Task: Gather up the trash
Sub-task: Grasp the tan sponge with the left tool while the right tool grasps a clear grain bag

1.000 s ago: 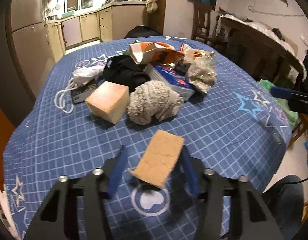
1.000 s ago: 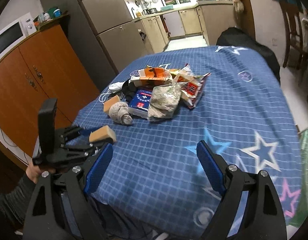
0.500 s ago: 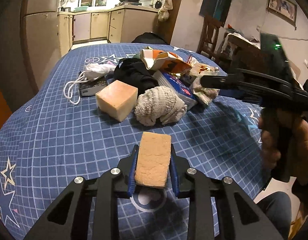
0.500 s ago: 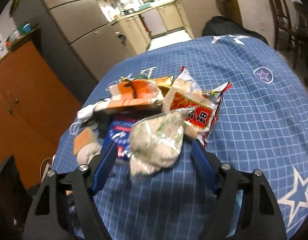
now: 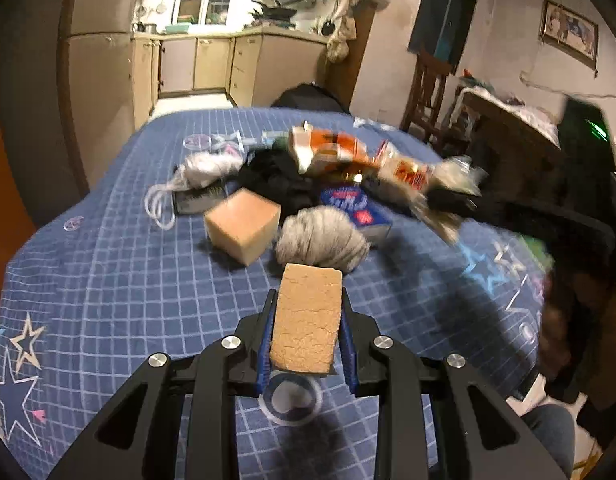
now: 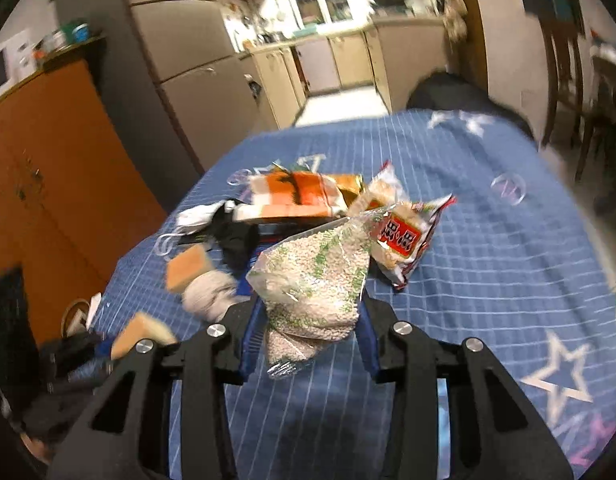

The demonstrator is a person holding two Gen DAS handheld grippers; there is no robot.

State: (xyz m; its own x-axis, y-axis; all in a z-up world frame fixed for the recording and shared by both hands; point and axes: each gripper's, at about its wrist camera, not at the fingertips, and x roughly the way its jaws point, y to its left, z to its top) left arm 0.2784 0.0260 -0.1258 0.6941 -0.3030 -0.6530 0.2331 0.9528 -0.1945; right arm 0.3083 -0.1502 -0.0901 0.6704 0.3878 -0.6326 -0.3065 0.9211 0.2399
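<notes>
My left gripper (image 5: 308,300) is shut on a flat tan sponge (image 5: 305,320) and holds it just above the blue checked tablecloth (image 5: 107,280). In the right wrist view my right gripper (image 6: 310,312) is shut on a clear bag of pale grains (image 6: 316,276), its blue pads pressing both sides. The bag touches a red snack wrapper (image 6: 404,236) at the near edge of the trash pile. That same bag (image 5: 448,184) appears blurred at the right of the left wrist view. The held sponge (image 6: 143,334) shows at the lower left of the right wrist view.
On the cloth lie a thick sponge block (image 5: 241,226), a grey balled sock (image 5: 322,244), a blue box (image 5: 356,206), an orange wrapper (image 5: 328,152), black cloth (image 5: 271,176) and a white mask (image 5: 203,168). A chair (image 5: 428,92) stands behind the table.
My left gripper closed on the flat sponge and raised it slightly. My right gripper swung in to the pile and closed on the grain bag.
</notes>
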